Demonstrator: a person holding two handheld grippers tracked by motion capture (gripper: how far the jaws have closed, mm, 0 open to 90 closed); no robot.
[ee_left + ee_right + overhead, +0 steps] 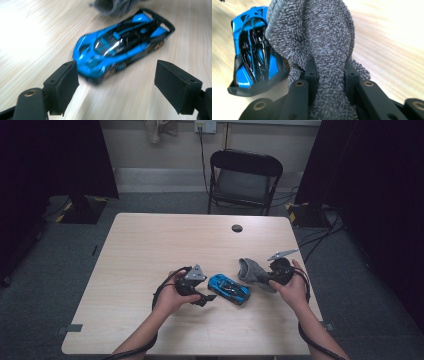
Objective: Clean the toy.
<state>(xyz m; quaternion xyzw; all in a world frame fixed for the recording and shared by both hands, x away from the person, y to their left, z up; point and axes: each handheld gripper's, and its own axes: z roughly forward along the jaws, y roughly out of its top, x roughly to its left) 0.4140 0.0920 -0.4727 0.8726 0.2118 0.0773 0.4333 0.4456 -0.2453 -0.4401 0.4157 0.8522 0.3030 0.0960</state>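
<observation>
A blue and black toy car (229, 288) (122, 42) (255, 52) lies on the wooden table (150, 250) between my two hands. My left gripper (206, 298) (116, 87) hovers just left of the car, jaws wide open, nothing between them; the car lies just ahead of the pads. My right gripper (272, 272) (329, 72) is shut on a grey terry cloth (252, 271) (317, 37), which is bunched between its jaws and hangs over the table beside the car's rear. The cloth's edge (112, 6) appears past the car in the left gripper view.
A black folding chair (242, 177) stands beyond the table's far edge. A round dark cable hole (237, 228) sits in the tabletop near the far side. Cables trail from both grippers along my forearms.
</observation>
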